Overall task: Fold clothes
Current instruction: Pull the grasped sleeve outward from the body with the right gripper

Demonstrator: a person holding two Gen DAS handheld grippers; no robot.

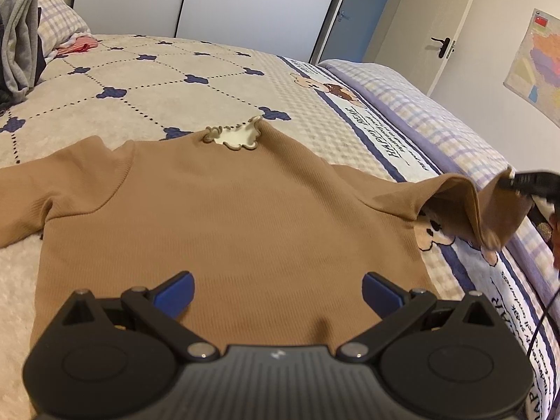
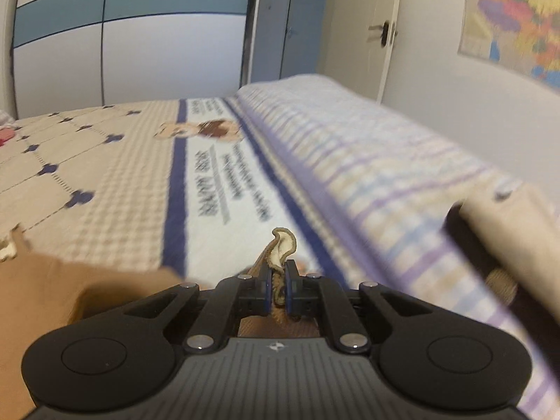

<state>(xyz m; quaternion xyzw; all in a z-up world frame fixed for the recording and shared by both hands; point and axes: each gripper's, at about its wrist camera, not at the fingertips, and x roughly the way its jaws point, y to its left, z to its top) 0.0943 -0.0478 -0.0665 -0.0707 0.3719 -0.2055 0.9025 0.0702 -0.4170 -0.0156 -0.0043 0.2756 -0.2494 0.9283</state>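
Left wrist view shows the brown top [image 1: 224,210] spread flat on the bed [image 1: 147,80] under the wide-open, empty left gripper [image 1: 278,292], while the right gripper [image 2: 277,292] pinches its sleeve cuff [image 2: 281,245] closed, probably to fold that sleeve inward.

Left wrist camera looks down across a brown top [image 1: 227,210] toward the wardrobe [image 1: 252,3]; right wrist camera sits low at the bed [image 2: 105,161] edge. Both share the bear-print bedspread.
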